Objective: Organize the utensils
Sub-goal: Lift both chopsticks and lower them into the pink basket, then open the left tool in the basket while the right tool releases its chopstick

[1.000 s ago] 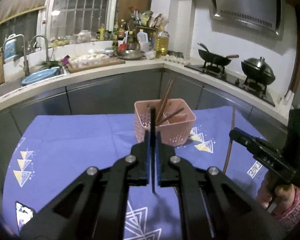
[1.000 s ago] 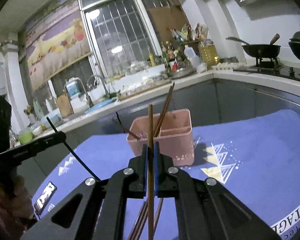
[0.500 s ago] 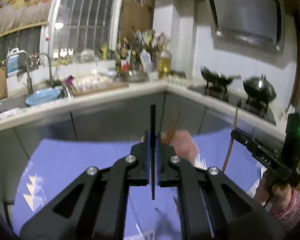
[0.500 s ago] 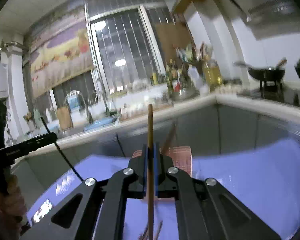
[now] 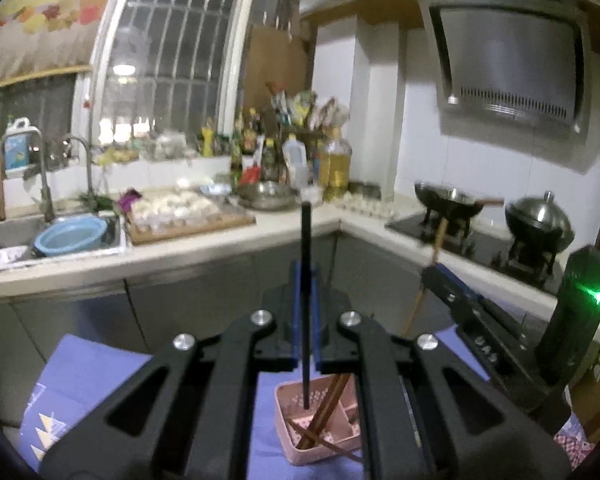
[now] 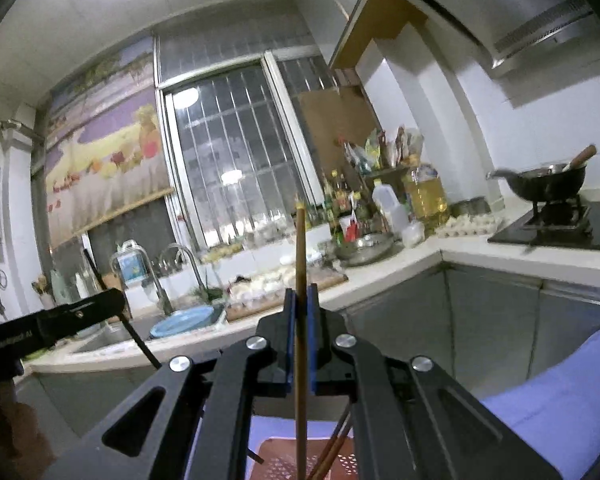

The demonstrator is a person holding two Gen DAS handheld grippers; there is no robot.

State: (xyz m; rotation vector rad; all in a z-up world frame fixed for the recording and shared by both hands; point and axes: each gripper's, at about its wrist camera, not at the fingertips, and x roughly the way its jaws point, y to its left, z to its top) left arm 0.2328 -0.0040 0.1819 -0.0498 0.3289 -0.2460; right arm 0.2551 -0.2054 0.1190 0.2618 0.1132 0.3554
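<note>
My left gripper (image 5: 306, 280) is shut on a black chopstick (image 5: 306, 240) that stands upright, its lower end hanging over the pink slotted basket (image 5: 300, 458). Brown chopsticks (image 5: 324, 412) lean inside that basket. My right gripper (image 6: 300, 304) is shut on a light wooden chopstick (image 6: 300, 248), also upright, above the same basket (image 6: 276, 464). In the left wrist view the right gripper (image 5: 434, 276) appears at the right with its wooden chopstick (image 5: 436, 248). In the right wrist view the left gripper (image 6: 112, 300) appears at the left with the black chopstick (image 6: 136, 340).
A purple tablecloth (image 5: 88, 376) covers the table under the basket. Beyond it runs a grey cabinet front with a white counter (image 5: 228, 240), a sink holding a blue basin (image 5: 72, 236) at left, and a stove with a wok (image 5: 452, 200) at right.
Both grippers have risen and moved forward with their chopsticks. The basket, earlier ahead of the fingers, now lies low beneath them, and both views look higher into the kitchen.
</note>
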